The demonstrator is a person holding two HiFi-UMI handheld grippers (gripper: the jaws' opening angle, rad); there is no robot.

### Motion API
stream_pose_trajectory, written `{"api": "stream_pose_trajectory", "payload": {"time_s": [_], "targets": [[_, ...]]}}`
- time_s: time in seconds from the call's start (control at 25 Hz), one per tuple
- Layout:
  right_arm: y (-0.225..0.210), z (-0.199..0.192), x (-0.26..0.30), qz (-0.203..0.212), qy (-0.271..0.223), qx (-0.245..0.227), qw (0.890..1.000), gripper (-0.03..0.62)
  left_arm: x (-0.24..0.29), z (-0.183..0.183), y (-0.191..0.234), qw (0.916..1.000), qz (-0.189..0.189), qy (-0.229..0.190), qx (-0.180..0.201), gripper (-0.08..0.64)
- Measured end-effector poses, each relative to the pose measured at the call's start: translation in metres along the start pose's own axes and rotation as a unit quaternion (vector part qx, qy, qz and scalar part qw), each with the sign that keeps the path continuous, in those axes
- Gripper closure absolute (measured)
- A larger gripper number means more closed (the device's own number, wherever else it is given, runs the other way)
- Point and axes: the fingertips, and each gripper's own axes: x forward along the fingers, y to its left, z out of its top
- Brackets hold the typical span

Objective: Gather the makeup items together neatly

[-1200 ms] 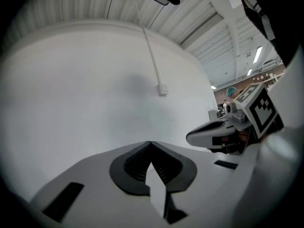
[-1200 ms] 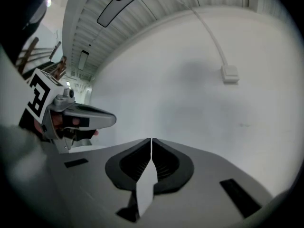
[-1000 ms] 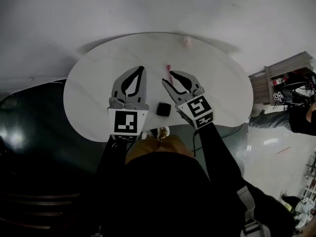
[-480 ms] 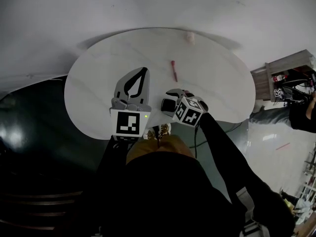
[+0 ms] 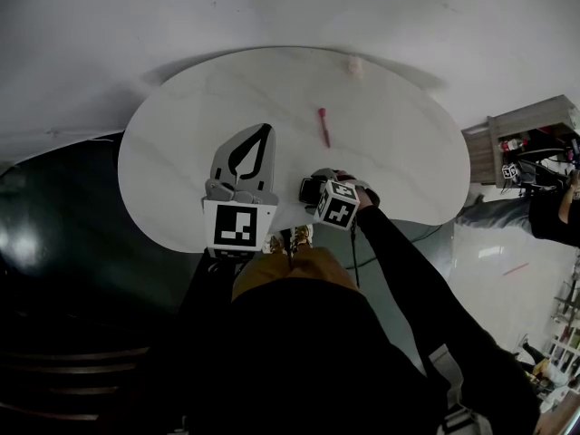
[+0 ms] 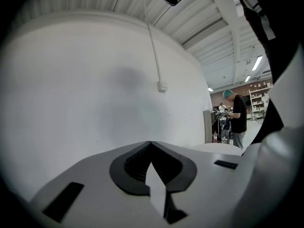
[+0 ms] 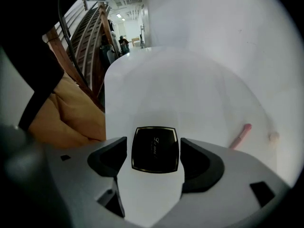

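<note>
My right hand-held gripper [image 7: 153, 152] is spreading, and the square black gold-edged compact [image 7: 155, 141] lies free between its jaws on the white worktop [image 7: 180, 89]. My left hand-held gripper [image 6: 151, 146] is pressed together, empty.

From my feed I see a white surface [image 5: 181, 152] with a rounded, bean-like outline and faint grey veins. Three things lie directly on it. A black compact [image 7: 155, 149], square with rounded corners and a thin gold rim, lies flat and closed near the edge closest to the person. A pink stick [image 5: 323, 127] lies flat towards the middle, well apart from the compact and pointing roughly away from the person. A small pale round item [image 5: 354, 64] sits close to the far edge, beyond the stick; I can't tell what it is.
</note>
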Motion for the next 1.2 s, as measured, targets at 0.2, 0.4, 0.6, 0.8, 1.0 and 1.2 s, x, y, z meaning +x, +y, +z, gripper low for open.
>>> {"api": "stream_pose_trajectory", "payload": {"time_s": [0.2, 0.4, 0.6, 0.8, 1.0, 1.2], "targets": [[-0.003, -0.003, 0.008, -0.009, 0.004, -0.009, 1.000, 0.256, -0.004, -0.001, 0.006, 1.0000, 0.007, -0.001, -0.003, 0.546], [-0.001, -0.004, 0.005, -0.007, 0.014, -0.040, 0.999, 0.258, -0.007, -0.001, 0.007, 0.9999, 0.009, -0.003, -0.004, 0.546], [-0.011, 0.009, -0.009, -0.025, 0.003, -0.056, 0.998, 0.258, -0.012, -0.001, 0.014, 0.9998, 0.015, -0.007, -0.010, 0.546], [-0.036, 0.031, -0.023, -0.049, -0.013, -0.085, 0.995, 0.258, -0.012, -0.002, 0.016, 0.9997, 0.021, -0.009, -0.008, 0.546], [-0.069, 0.052, -0.031, -0.057, -0.021, -0.129, 0.990, 0.258, -0.004, -0.001, 0.022, 0.9991, 0.042, -0.001, -0.004, 0.546], [-0.096, 0.069, -0.027, -0.044, -0.023, -0.163, 0.985, 0.258, 0.004, -0.003, 0.038, 0.9971, 0.075, 0.011, -0.010, 0.546]]}}
